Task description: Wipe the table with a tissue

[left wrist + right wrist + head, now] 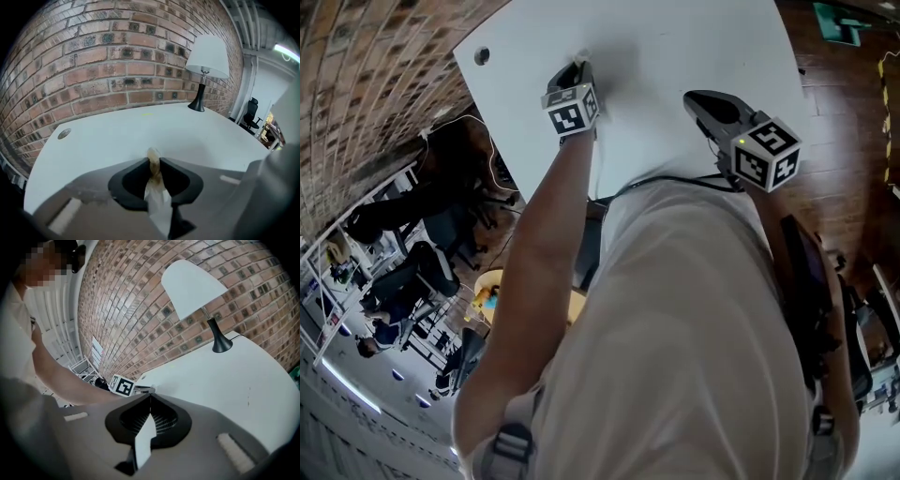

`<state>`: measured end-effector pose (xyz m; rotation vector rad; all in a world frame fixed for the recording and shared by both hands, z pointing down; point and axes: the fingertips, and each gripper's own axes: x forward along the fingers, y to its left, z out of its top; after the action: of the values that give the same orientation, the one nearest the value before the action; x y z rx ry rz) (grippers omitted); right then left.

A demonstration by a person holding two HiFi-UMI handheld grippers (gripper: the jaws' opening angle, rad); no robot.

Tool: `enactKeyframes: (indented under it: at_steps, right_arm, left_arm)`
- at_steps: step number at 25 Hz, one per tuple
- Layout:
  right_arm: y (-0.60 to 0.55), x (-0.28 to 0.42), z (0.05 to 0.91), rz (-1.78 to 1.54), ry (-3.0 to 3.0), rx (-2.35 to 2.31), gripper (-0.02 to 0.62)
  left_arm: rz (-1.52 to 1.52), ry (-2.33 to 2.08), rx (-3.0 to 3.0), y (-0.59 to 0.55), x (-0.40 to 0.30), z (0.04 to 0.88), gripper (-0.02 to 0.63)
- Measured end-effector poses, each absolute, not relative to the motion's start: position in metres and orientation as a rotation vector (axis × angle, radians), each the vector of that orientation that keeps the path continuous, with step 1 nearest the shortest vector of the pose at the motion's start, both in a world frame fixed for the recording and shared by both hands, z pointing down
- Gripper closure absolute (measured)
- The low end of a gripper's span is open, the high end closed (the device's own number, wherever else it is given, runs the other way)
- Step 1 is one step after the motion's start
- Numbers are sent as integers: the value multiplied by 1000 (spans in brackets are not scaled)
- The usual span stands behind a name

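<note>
A crumpled tissue (157, 200), white with a brownish tip, is pinched between the tips of my left gripper (153, 162). Its tip pokes out just above the white table (140, 136). From the head view, the left gripper (578, 67) points down at the table (675, 47) near its far left part, and a small bit of tissue (582, 56) shows at its tips. My right gripper (694, 97) hovers over the table's right part, apart from the left one. Its jaws meet at the tips (150, 397), with nothing held between them.
A white-shaded lamp (206, 60) on a black stem stands at the table's far end by the brick wall (117, 61); it also shows in the right gripper view (193, 286). A round cable hole (481, 55) sits near the table's left corner. Office chairs stand on the floor to the left.
</note>
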<state>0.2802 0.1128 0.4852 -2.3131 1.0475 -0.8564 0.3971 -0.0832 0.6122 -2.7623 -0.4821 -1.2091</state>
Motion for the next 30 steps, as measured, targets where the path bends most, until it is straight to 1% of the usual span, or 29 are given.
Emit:
enactKeyframes:
  at_steps: [9, 13, 19, 23, 26, 30]
  right_arm:
    - [127, 278, 486, -850, 1011, -2323, 586]
    - [129, 276, 487, -852, 1012, -2327, 586]
    - [132, 274, 477, -830, 1026, -2331, 586]
    - [137, 276, 473, -817, 1036, -2323, 588]
    - [135, 277, 476, -812, 1048, -2300, 586]
    - [121, 282, 470, -779, 1099, -2285, 588]
  left_arm:
    - [-1192, -489, -2788, -54, 409, 604, 534]
    - [-1182, -591, -2771, -28, 407, 601, 535]
    - [-1220, -761, -2729, 19, 378, 608, 535]
    - [-1130, -872, -2788, 36, 359, 582, 535]
    - [-1105, -927, -2811, 40, 338, 569, 534]
    - [-1113, -886, -2839, 22, 313, 559, 534]
